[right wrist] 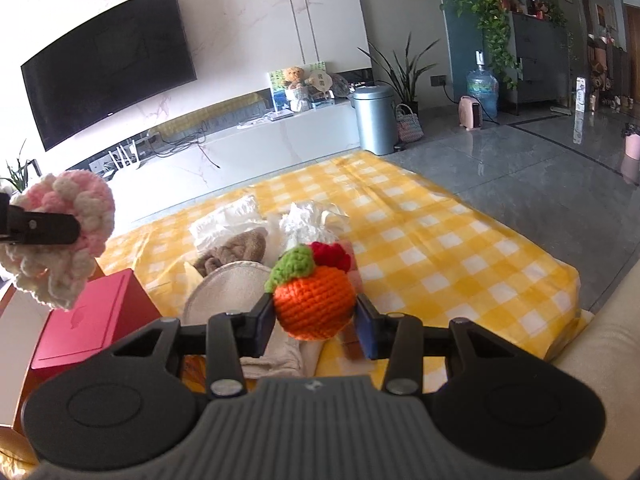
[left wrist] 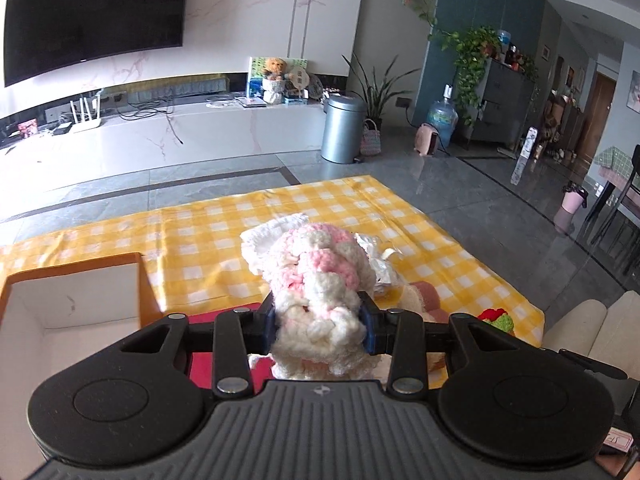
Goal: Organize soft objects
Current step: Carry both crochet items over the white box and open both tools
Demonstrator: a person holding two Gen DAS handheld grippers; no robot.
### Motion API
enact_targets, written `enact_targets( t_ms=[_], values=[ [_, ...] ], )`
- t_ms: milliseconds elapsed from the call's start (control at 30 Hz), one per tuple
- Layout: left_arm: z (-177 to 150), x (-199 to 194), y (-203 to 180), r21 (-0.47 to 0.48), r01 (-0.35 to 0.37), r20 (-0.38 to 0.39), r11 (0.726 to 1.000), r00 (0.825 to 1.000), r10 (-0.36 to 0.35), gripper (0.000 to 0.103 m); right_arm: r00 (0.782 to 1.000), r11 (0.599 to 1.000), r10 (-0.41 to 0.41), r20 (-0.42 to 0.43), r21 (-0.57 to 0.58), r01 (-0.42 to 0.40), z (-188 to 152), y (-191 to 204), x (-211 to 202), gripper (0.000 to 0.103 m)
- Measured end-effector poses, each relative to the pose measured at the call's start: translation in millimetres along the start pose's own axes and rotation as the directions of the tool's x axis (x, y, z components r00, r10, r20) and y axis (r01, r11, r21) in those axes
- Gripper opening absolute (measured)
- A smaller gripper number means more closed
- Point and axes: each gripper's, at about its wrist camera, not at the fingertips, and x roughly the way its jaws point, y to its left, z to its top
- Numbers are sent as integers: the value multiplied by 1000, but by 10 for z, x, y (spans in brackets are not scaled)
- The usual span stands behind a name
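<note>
left claw (left wrist: 320,322) gripping pink-white knit (left wrist: 316,280), right claw (right wrist: 316,320) gripping crochet orange (right wrist: 314,304)

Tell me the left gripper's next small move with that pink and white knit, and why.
Probably swing the left gripper leftward until it is over the open orange box, then let go. It is shut on the pink-and-white knitted piece, held above the yellow checked cloth, and the box sits just to its left, its white inside showing.
</note>
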Motion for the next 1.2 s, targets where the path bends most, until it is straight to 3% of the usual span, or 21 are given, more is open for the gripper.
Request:
enact_targets(
  t_ms=[200,367,500,567,633,700,833,967,1033,1200],
  values=[
    [-134,-376,491,-70,-93,32,993,995,95,44,990,989,135,32,-62,-133,53,348,-115,43],
    [-317,-502,898,-130,-154,0,980,988,155,44,959,954,283,27,-114,-278,74,741,-198,43],
    [-478,-577,1190,-150,-254,-16,955,967,255,44,897,888,441,8,-144,-436,70,1150,-256,43],
    [-575,-629,1352,-163,-294,-18,942,955,295,44,850,839,526,-20,-149,-523,39,1384,-265,43],
    [-633,-641,1498,-181,-289,-33,940,957,288,44,809,793,584,-66,-166,-586,-10,1671,-240,42],
    [-683,-625,1612,-185,-277,-71,943,961,268,44,786,762,605,-126,-192,-618,-102,1978,-179,42],
    [-821,-647,1748,-116,-328,-127,937,941,314,44,773,735,589,-238,-240,-634,-336,2439,-33,42],
    [-943,-603,1814,-77,-340,-170,937,931,323,44,778,732,529,-338,-282,-620,-594,2783,164,42],
    [-1001,-572,1873,-62,-373,-191,926,915,356,44,788,739,493,-368,-302,-603,-680,2867,250,42],
    [-1065,-588,2046,-114,-320,-232,941,929,287,45,797,744,434,-419,-332,-580,-814,2985,399,42]
  ],
)
